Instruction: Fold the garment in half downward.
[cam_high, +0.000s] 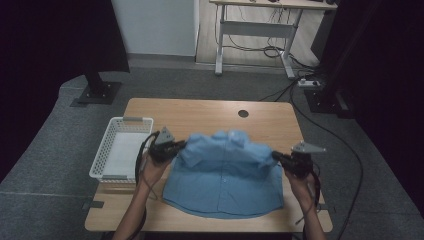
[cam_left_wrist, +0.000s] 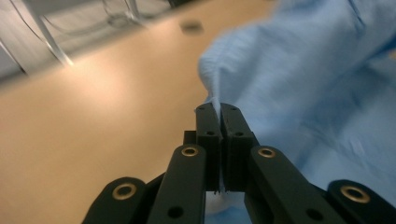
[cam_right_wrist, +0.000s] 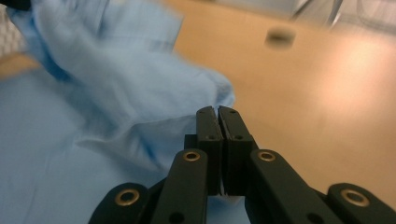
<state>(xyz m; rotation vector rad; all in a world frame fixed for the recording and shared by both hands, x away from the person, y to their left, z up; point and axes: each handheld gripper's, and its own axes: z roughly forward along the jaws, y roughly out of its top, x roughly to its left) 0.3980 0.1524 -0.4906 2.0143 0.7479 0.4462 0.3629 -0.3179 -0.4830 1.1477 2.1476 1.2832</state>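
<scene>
Light blue button-up shirt (cam_high: 225, 177) lies front-up across the middle of the wooden table (cam_high: 200, 112), collar toward the far edge, hem near the person's edge. Left gripper (cam_high: 181, 146) sits at the shirt's left shoulder, jaws clenched on the fabric there; in the left gripper view the two black jaws are pressed together with a thin edge of blue cloth (cam_left_wrist: 215, 100) pinched between the pads, and the shirt bunches up just past the tips. Right gripper (cam_high: 276, 156) is at the shirt's right shoulder, also clamped on cloth; in the right gripper view the jaws are closed tight with the folded blue fabric (cam_right_wrist: 154, 135) gathered just beside and under them. Both shoulder corners are lifted off the tabletop, so the upper part of the shirt humps and wrinkles between the two grippers while the lower body lies flat. White plastic basket (cam_high: 102, 160) sits at the table's left side, just beside the left gripper, apart from the shirt. Dark round hole (cam_high: 243, 113) in the tabletop beyond the collar.
</scene>
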